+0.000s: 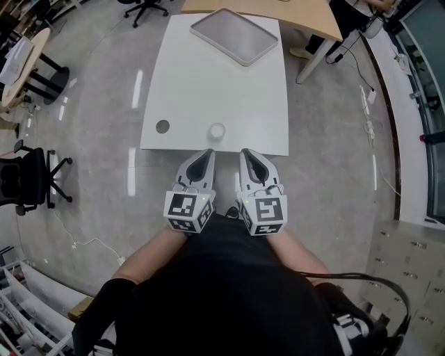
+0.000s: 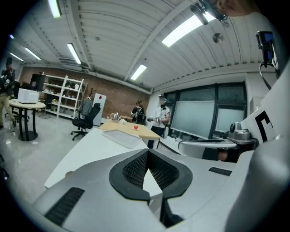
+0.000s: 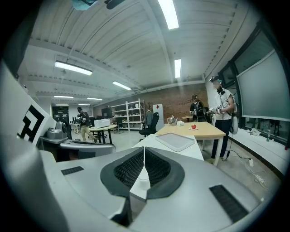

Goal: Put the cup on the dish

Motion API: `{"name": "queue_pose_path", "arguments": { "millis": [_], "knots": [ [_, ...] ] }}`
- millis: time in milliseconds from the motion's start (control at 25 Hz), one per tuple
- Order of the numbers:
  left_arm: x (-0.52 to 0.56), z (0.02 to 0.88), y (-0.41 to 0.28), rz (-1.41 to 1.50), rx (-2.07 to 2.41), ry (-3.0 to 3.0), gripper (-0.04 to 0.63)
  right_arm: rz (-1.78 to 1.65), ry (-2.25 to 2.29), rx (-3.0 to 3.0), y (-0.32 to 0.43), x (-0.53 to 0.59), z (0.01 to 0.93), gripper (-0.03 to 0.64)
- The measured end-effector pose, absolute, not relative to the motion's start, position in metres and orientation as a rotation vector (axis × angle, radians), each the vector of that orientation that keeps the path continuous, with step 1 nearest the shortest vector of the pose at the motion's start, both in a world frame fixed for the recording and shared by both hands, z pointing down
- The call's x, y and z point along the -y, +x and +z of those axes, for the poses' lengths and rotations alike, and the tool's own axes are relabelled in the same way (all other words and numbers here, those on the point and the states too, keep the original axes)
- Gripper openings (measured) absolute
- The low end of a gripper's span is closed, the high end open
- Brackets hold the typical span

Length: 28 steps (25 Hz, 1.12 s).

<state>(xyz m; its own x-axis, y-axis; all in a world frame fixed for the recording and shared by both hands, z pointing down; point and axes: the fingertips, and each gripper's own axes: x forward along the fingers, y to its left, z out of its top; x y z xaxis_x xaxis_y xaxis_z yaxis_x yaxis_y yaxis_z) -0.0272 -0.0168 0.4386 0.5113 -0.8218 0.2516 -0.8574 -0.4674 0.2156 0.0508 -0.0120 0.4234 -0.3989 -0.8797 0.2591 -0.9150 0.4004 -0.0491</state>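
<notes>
The cup [image 1: 216,131] stands upright near the lower edge of the white counter [image 1: 208,83], a little right of the middle of that edge. It is small and pale against the white top, so its shape is hard to read. Left of it on the same edge lies a dark round spot [image 1: 163,126]; I cannot tell what it is. The dish [image 1: 234,36], a grey tray with rounded corners, lies at the counter's upper end, well apart from the cup, turned at a slant.

Below the counter edge, the left tongs [image 1: 206,154] and the right tongs [image 1: 247,154] sit side by side, pointing up the frame, near the cup but not touching it. In each gripper view the tips meet, with nothing held between them. The bodies of the tongs block the near counter there, so the cup cannot be made out for certain. The marker cubes hide the person's hands in the head view.

A wooden table [image 1: 306,14] behind the counter is cut off by the top of the frame. The floor [image 1: 97,104] is grey and glossy.

Counted: one cup, one dish, two tongs, and two office chairs, one at the left [image 1: 28,179] and one at the top [image 1: 142,5].
</notes>
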Motion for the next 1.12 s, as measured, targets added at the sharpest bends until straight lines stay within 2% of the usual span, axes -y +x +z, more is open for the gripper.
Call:
{"name": "queue_pose_path", "arguments": {
  "millis": [520, 960, 1000, 1120],
  "knots": [
    [0.104, 0.454, -0.030, 0.187, 1.268, 2.628, 0.008, 0.220, 1.509, 2.543, 0.038, 0.085, 0.440, 0.014],
    [0.148, 0.511, -0.054, 0.323, 1.100, 2.640, 0.008, 0.357, 1.303, 2.424, -0.007, 0.120, 0.512, 0.017],
    [0.151, 0.516, -0.055, 0.329, 1.079, 2.642, 0.008, 0.370, 1.288, 2.418, -0.011, 0.122, 0.519, 0.025],
    [0.158, 0.527, -0.058, 0.344, 1.035, 2.639, 0.008, 0.420, 1.224, 2.403, -0.022, 0.124, 0.537, 0.154]
  ]
}}
